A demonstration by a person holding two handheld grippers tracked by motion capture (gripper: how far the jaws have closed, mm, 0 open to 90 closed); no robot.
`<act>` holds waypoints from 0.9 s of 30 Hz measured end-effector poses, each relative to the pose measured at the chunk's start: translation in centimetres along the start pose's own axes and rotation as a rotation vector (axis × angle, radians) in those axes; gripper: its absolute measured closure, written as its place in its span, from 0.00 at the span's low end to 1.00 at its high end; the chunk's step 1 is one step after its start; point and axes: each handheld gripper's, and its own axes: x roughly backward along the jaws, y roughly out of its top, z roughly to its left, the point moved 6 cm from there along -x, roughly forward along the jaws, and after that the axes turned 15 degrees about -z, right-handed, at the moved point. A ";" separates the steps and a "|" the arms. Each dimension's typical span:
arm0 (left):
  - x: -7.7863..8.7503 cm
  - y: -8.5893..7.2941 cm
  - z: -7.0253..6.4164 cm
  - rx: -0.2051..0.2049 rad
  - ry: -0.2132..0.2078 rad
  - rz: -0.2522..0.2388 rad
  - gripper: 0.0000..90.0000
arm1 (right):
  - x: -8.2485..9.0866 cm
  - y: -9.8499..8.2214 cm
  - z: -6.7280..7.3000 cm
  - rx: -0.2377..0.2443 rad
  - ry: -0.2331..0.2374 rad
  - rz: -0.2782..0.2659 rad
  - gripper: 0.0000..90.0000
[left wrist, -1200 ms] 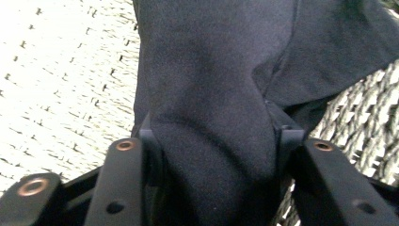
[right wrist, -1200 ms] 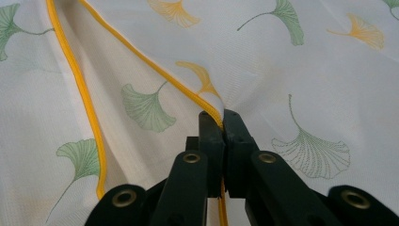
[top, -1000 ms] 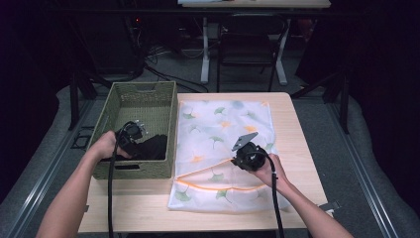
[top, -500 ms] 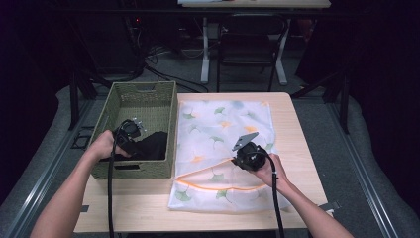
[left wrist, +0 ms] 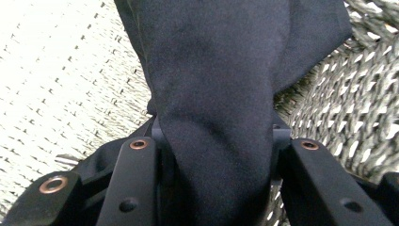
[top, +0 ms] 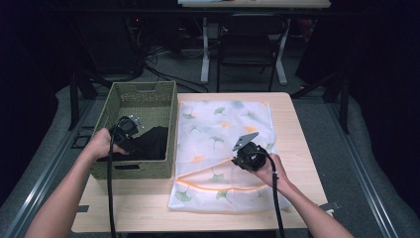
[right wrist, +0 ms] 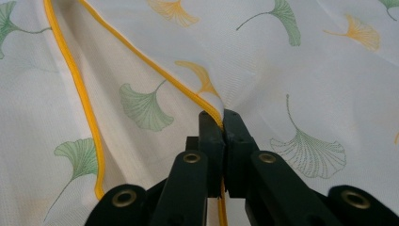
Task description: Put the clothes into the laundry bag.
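The right gripper (top: 243, 157) pinches the bag (top: 225, 129) rim, holding the mouth open at 6 o'clock; the left gripper (top: 130, 130) grips the cloth (top: 151, 144) in the basket (top: 141, 94), for loading.

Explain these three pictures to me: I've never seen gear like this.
No robot here: a person holds a two-jawed tool in each hand. One camera looks down from above; the other two ride on the tools, looking along their black jaws. On the wooden table stand a green woven basket and a white mesh bag printed with leaves. The left hand-held gripper, inside the basket, is clamped on a dark cloth. The right hand-held gripper pinches the bag's orange-trimmed edge, holding its mouth open.
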 end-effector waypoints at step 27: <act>5.2 2.6 -1.0 0.062 0.133 -0.082 0.68 | 0.1 0.0 0.0 -0.004 -0.008 0.001 0.98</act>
